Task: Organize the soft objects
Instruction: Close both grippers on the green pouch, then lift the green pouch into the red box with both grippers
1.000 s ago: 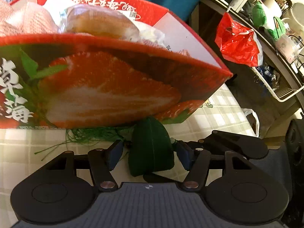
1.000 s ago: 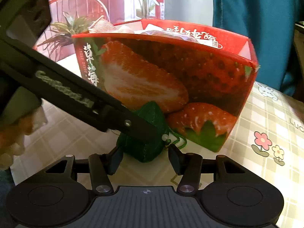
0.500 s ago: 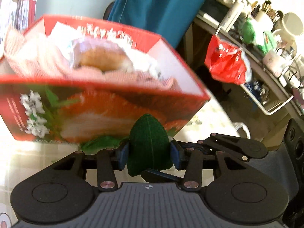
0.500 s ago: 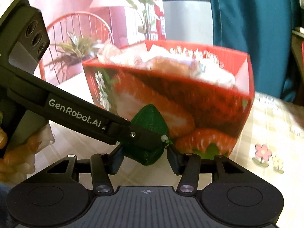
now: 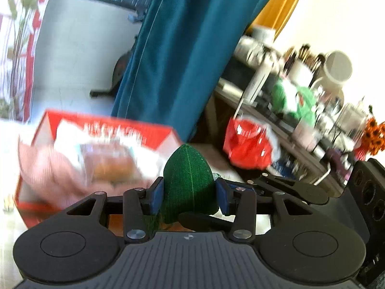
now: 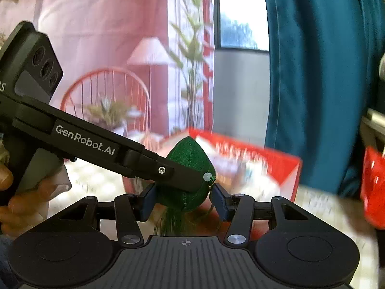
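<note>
A green egg-shaped soft pouch [image 5: 189,183] with a green tassel sits between the blue pads of my left gripper [image 5: 189,196], which is shut on it and holds it in the air above the near side of the red strawberry box [image 5: 108,130]. The box holds pink cloth [image 5: 45,168] and a wrapped bun [image 5: 113,166]. In the right wrist view the same pouch [image 6: 190,154] lies between the pads of my right gripper [image 6: 183,200], which stand at its sides; the left gripper's finger crosses in front. The box [image 6: 252,159] is blurred behind.
A teal curtain [image 5: 173,55] hangs behind the box. A cluttered shelf [image 5: 300,91] with cups and bottles and a red plastic bag [image 5: 247,144] stands at the right. The checked tablecloth [image 6: 320,207] shows at the right.
Both grippers have risen with the green pouch from the table in front of the box to above the box's rim. The left pads closed on the pouch early on.
</note>
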A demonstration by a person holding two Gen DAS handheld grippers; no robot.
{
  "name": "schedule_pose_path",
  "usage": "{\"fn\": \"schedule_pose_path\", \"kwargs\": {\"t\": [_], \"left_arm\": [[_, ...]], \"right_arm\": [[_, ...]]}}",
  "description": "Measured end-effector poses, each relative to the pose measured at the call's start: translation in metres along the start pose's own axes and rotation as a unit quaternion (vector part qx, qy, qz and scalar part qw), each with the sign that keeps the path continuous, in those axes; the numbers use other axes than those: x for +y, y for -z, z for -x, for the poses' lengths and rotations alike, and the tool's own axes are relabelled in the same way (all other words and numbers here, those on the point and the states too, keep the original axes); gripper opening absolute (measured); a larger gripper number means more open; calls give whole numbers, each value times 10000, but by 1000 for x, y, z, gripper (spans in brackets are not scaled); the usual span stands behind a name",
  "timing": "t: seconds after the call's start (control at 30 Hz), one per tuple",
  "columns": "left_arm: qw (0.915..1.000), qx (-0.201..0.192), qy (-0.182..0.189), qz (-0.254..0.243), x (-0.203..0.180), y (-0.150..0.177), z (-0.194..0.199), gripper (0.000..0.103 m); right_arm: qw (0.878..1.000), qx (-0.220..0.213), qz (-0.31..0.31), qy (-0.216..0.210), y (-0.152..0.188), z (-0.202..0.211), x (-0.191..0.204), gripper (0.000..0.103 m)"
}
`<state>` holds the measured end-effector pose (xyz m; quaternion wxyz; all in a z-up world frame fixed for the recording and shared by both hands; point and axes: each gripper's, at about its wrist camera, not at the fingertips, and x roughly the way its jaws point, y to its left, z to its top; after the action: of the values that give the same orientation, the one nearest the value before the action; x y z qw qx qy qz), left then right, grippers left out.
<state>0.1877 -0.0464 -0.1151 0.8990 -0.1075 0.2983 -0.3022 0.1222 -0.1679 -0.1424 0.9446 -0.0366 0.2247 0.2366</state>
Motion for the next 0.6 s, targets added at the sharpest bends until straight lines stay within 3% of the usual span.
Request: {"fn": "schedule_pose_path", "kwargs": {"t": [0.33, 0.6], "left_arm": [[9973, -597, 154, -397, -24, -51, 14, 48], [9975, -416, 233, -525, -27, -58, -23, 48]], "right_arm": [[9960, -742, 437, 218, -60, 15, -8, 48], [9948, -844, 378, 431, -68, 12, -31, 48]]}}
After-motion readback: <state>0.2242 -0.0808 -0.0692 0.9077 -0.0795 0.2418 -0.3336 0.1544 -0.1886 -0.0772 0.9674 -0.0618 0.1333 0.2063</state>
